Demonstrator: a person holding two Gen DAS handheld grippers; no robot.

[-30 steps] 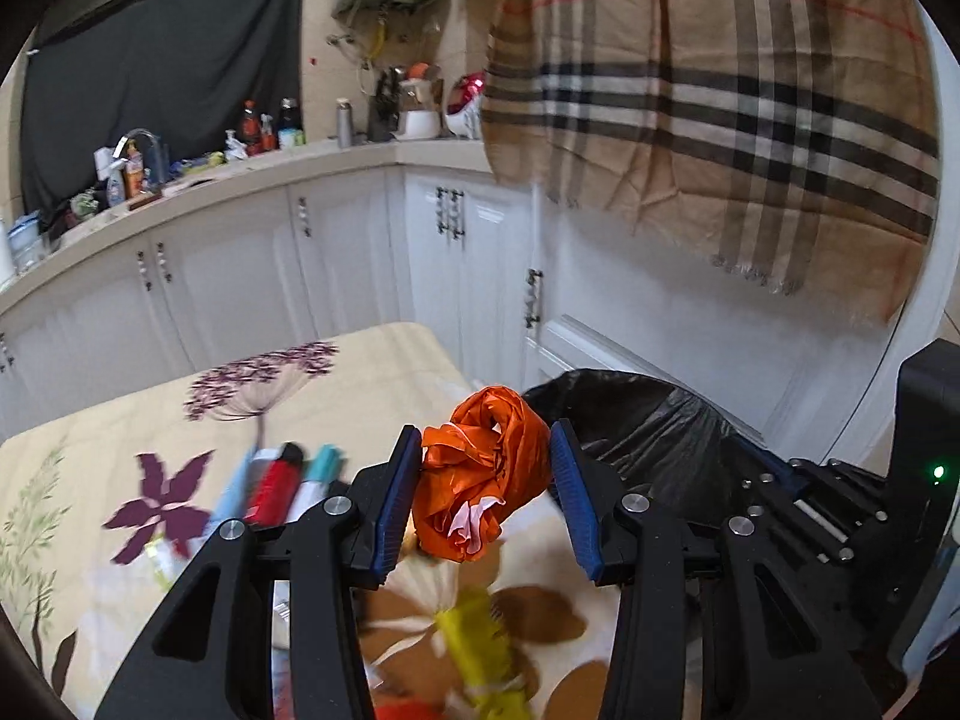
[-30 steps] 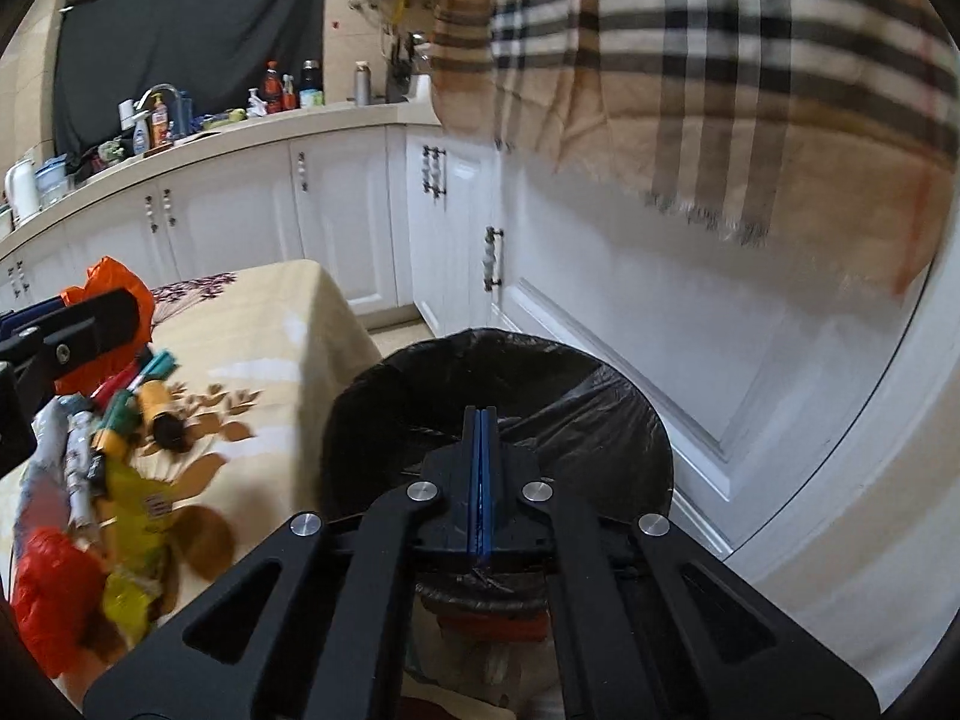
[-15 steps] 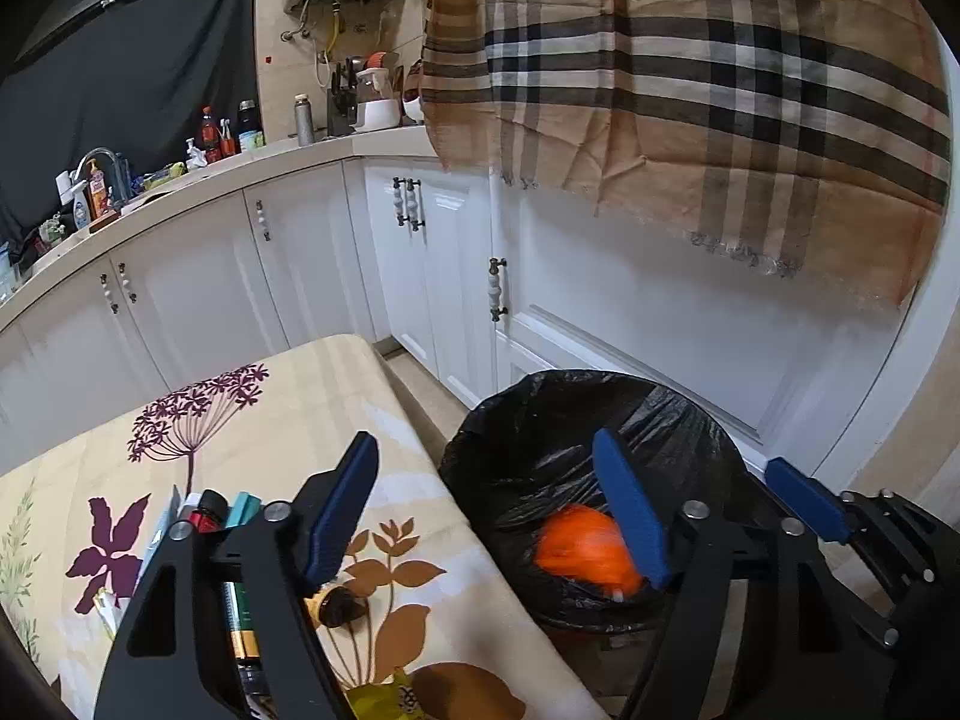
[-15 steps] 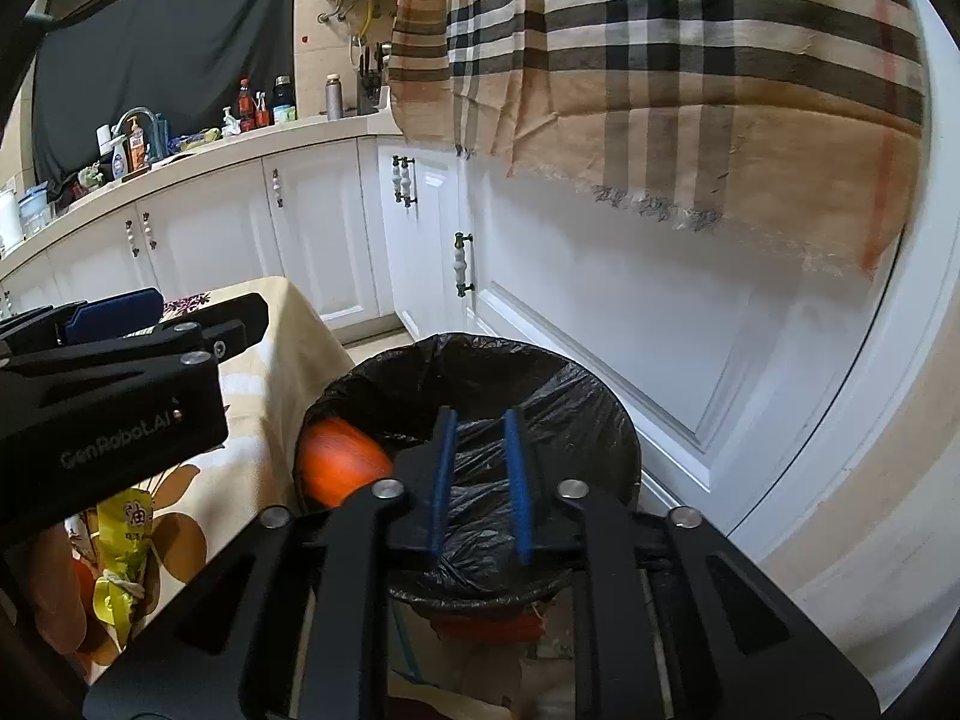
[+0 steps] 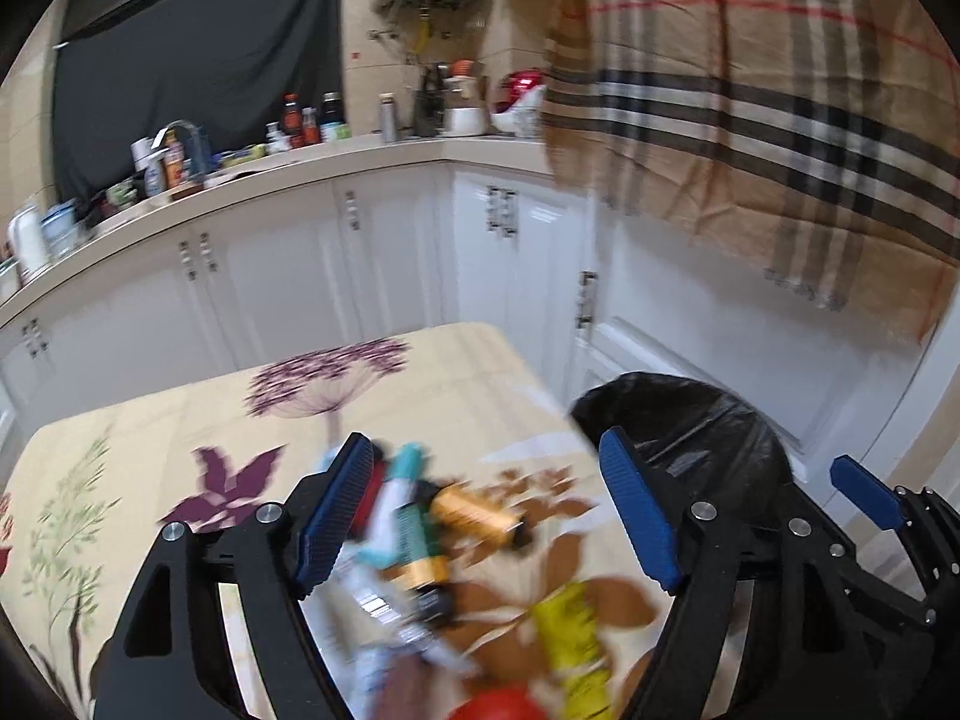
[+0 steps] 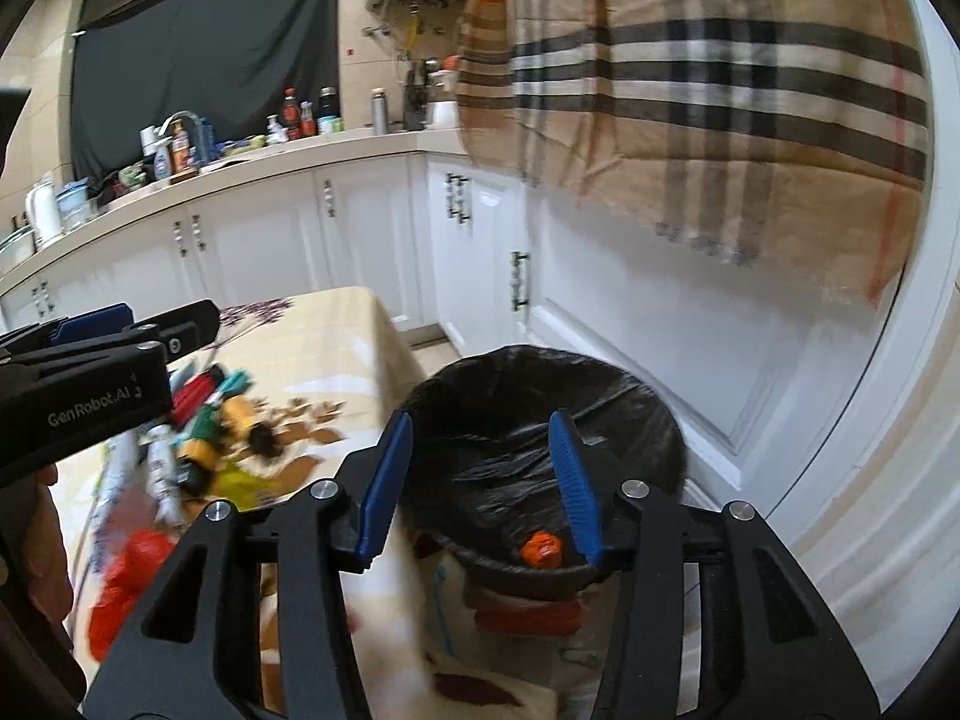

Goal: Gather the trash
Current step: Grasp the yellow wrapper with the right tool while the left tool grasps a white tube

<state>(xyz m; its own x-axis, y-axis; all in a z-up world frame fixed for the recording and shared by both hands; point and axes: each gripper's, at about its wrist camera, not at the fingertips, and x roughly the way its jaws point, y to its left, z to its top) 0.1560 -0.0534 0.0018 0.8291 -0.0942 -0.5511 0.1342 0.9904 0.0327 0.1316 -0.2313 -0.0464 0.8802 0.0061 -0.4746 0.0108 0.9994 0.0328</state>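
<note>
My left gripper (image 5: 483, 456) hangs open and empty over the flowered table (image 5: 150, 450). Below it lies a blurred heap of markers and tubes (image 5: 420, 516), with a yellow wrapper (image 5: 570, 642) and a red scrap (image 5: 498, 705) nearer me. The black-bagged bin (image 5: 690, 420) stands just off the table's right edge. My right gripper (image 6: 480, 426) hovers above that bin (image 6: 540, 396), its jaws opening with nothing between them. A crumpled orange piece (image 6: 540, 547) shows inside the bin near its rim. The left gripper's body (image 6: 90, 372) sits over the trash heap (image 6: 204, 438) and a red bag (image 6: 129, 564).
White cabinets (image 6: 270, 240) run behind the table and bin. A plaid cloth (image 6: 720, 90) hangs above the bin at the right. The counter (image 5: 270, 162) holds bottles and a tap. A hand (image 6: 36, 540) grips the left tool at the picture's left edge.
The left gripper let the orange bag drop into the bin, then swung back left over the table's trash. The right gripper went from shut to parted and rose slightly above the bin.
</note>
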